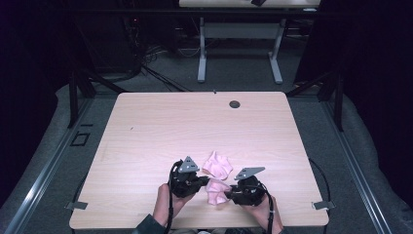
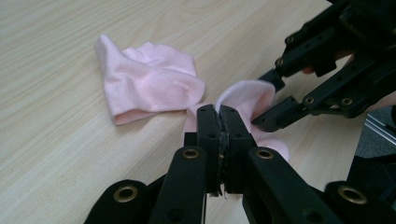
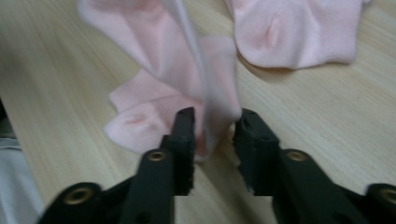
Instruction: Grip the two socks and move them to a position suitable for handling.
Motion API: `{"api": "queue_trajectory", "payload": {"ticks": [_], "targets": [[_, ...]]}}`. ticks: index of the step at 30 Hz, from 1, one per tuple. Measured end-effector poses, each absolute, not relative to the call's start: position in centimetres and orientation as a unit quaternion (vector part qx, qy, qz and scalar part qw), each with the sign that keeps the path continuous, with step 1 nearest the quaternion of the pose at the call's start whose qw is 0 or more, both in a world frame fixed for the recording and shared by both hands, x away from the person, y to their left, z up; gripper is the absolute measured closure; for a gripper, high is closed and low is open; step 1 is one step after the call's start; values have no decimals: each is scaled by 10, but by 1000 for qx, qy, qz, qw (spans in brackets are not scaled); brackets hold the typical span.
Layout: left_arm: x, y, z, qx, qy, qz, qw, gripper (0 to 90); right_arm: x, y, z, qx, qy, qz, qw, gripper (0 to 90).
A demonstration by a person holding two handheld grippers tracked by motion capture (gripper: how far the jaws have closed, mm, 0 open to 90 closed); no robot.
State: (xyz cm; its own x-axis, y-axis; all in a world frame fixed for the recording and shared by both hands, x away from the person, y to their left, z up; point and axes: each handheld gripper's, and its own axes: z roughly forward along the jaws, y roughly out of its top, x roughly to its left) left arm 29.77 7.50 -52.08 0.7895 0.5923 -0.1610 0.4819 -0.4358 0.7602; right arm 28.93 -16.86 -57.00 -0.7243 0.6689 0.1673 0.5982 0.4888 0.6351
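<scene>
You've got both grippers at the near edge of the table (image 1: 146,126), approx. centre, w/ two pink socks between and just beyond them.

Your left gripper (image 2: 218,122) has its jaws pressed together, pinching a fold of the near sock (image 2: 247,100); in the left gripper view the fabric loops up just past the jaw tips. In the high view that left gripper (image 1: 202,181) sits just left of the sock (image 1: 216,191).

Your right gripper (image 3: 214,125) has its jaws apart, w/ a raised flap of the same sock (image 3: 173,79) standing in the gap. The left jaw looks to be touching the cloth, but the flap is blurred, so contact isn't certain; the right jaw is clear of it. In the left gripper view the right gripper (image 2: 273,100) comes in from the right side w/ its jaws spread either side of the sock's loop. High view puts it (image 1: 229,191) just right of the sock.

The far sock (image 1: 217,165) lies loose on the table, crumpled, just beyond the near one. In the left gripper view it (image 2: 149,81) rests left of and beyond the jaws, and nothing grips it. Right gripper view shows it (image 3: 299,30) flat on the wood at far right
</scene>
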Motion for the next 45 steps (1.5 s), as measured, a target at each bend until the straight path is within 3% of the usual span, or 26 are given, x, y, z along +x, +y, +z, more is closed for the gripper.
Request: {"api": "queue_trajectory", "payload": {"ticks": [4,18,25,26,29,31,34,39,45], "targets": [[298,82,-515,840,318,66,435,888,291,-178,-568,376,853,358,54,881],[306,70,-495,850,277,113,434,886,281,-200,-495,344,846,352,205,896],[307,84,-522,869,288,103,389,882,274,-175,-517,299,887,317,152,895],[304,92,-532,872,293,96,379,880,273,-165,-532,284,900,306,121,894],[300,101,-538,873,303,91,372,853,271,-153,-550,274,908,306,86,890],[294,114,-542,871,315,78,369,773,271,-149,-556,269,911,307,62,883],[289,129,-539,857,336,70,384,594,272,-149,-559,269,908,319,36,775],[287,148,-524,829,371,86,410,442,277,-173,-543,296,884,359,41,635],[286,128,-521,853,340,85,388,409,294,-191,-544,357,863,349,79,596]]}}
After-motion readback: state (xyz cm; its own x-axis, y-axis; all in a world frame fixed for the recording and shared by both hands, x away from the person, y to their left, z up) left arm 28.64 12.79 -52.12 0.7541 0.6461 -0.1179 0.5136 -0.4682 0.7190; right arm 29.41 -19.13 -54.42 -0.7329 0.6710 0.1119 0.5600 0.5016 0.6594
